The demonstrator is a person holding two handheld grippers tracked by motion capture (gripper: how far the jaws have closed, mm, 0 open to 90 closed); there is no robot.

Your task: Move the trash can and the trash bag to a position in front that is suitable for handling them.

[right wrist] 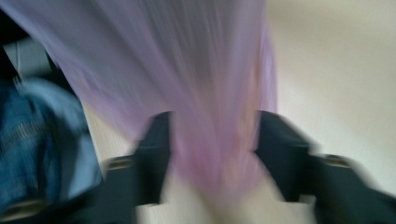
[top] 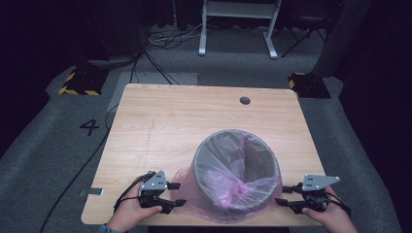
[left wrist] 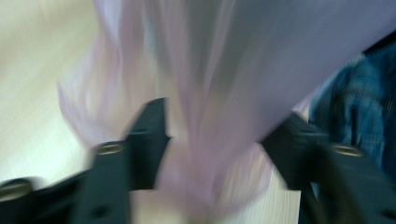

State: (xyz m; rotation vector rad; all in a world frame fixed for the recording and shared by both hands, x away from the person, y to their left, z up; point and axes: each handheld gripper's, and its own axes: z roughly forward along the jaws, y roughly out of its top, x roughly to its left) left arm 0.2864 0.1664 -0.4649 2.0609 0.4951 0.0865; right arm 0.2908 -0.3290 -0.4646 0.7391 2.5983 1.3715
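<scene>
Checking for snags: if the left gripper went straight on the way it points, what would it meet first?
Probably the pink bag draped around the grey bin; the left gripper has open jaws already flanking blurred film.

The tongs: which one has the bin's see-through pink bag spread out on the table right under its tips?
The left tongs. The pink bag spills out from the grey bin on that side, whereas beneath the right tongs lies bare wooden table.

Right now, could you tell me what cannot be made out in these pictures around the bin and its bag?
- Left gripper view: motion blur hides whether the fingers press the pink bag.
- Right gripper view: same blur.
- High view: the bin wall hides its bottom; the lower edge cuts off the forearms.
</scene>
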